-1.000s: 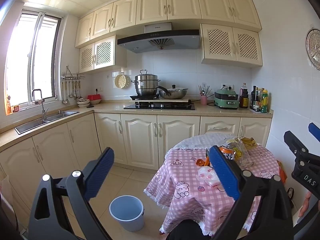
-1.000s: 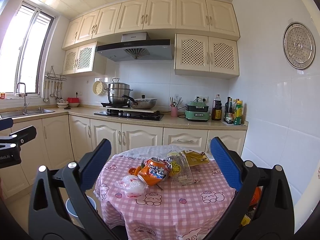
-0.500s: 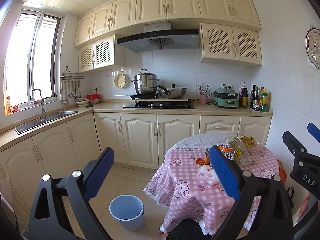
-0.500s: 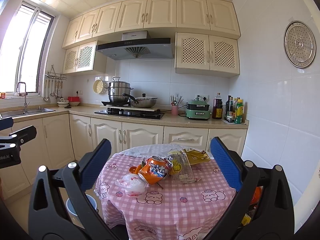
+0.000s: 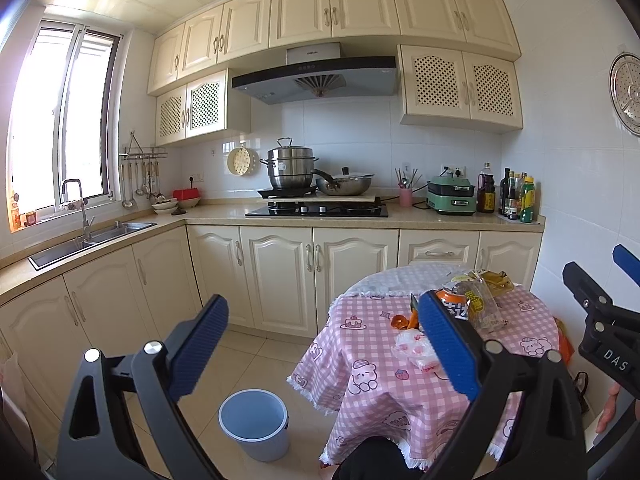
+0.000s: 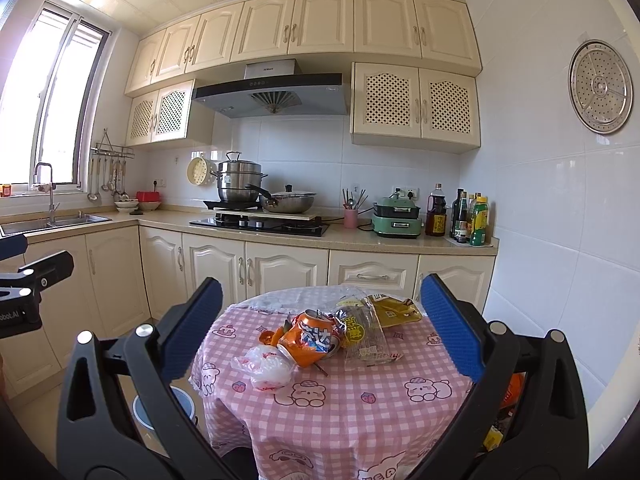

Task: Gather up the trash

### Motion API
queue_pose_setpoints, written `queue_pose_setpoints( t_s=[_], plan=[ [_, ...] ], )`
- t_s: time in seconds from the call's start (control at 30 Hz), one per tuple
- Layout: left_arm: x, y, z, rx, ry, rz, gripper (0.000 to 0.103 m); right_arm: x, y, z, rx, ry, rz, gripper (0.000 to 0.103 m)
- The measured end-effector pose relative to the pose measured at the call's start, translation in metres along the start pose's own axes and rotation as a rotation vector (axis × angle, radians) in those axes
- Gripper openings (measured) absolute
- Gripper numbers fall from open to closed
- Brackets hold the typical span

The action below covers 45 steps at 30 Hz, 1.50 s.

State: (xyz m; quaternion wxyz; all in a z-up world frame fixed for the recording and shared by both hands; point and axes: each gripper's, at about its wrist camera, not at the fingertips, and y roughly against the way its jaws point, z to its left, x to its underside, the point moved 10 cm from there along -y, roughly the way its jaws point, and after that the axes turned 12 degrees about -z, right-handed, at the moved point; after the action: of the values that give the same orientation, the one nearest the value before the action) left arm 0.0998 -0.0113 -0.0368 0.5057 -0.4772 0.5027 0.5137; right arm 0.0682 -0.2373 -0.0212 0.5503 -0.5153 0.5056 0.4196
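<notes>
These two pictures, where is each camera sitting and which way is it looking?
Left wrist: rides the left gripper, aimed at the kitchen counter, bucket and table; its blue fingers and a hand show.
Right wrist: rides the right gripper, aimed at the trash: crushed can, wrappers.
Both share table, stove, cabinets.

Checked cloth tablecloth (image 6: 340,408), crushed glossy metal can (image 6: 314,338), plastic bucket (image 5: 254,424)

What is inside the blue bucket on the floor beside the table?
From the left wrist view, the blue bucket shows only a bare pale interior, with no trash visible. In the right wrist view the right tongs cover most of it, so that view adds nothing.
</notes>
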Motion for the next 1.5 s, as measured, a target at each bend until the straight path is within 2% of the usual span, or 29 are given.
queue_pose_setpoints(
  t_s=[1.07, 1.33, 1.5],
  plan=[
    [0.007, -0.003, 0.003, -0.005, -0.007, 0.014, 0.094, 0.009, -0.009, 0.010, -0.019, -0.002, 0.044, 0.097],
    [0.020, -0.026, 0.008, -0.029, -0.018, 0.054, 0.094, 0.035, -0.030, 0.012, -0.036, -0.022, 0.100, 0.097],
    [0.038, -0.055, 0.003, -0.025, -0.024, 0.115, 0.094, 0.064, -0.050, 0.006, -0.025, -0.037, 0.169, 0.097]
  ],
)
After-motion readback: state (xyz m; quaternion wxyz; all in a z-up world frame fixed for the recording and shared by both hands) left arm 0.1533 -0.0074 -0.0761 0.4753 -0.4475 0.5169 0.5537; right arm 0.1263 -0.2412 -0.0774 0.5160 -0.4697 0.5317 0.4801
